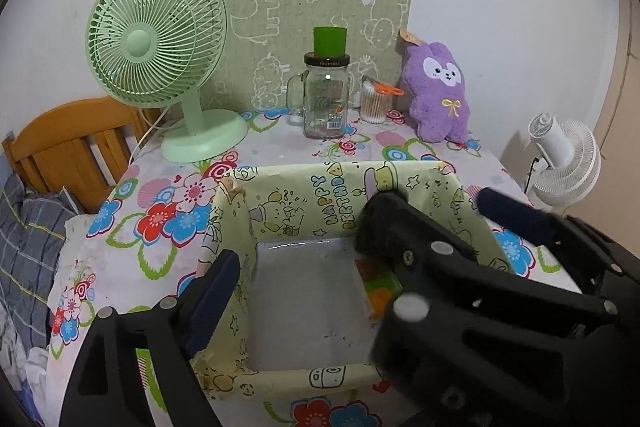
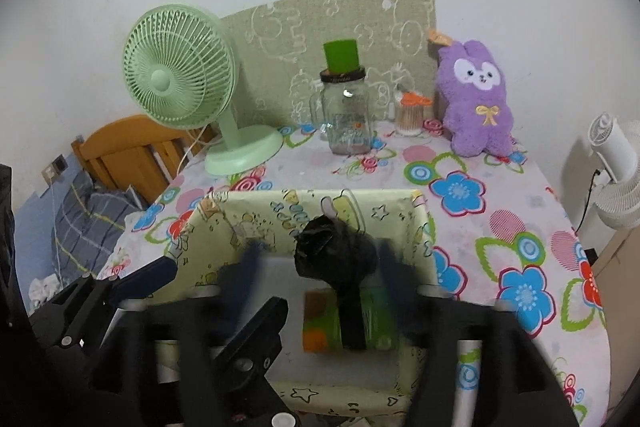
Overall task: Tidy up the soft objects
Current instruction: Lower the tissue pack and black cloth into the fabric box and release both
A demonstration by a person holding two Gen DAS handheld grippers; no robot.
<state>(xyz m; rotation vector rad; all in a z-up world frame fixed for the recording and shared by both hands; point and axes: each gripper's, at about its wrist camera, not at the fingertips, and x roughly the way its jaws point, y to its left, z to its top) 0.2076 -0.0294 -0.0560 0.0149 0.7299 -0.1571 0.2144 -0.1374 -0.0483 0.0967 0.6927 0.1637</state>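
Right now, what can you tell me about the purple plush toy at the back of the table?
The purple plush toy is a fluffy, long-eared animal with a white face patch, dark eyes and a small yellow bow on its chest. A tan tag sits at one ear. It stands upright on the flowered tablecloth, back against the wall, beside the cotton swab jar. Neither claw touches it.

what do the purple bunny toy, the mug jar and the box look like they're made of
Purple bunny: fuzzy plush fabric, matte and shaggy. Mug jar: clear glass, probably; see-through, with a bright glint. Box: apparently cardboard wrapped in printed paper, torn at a corner.
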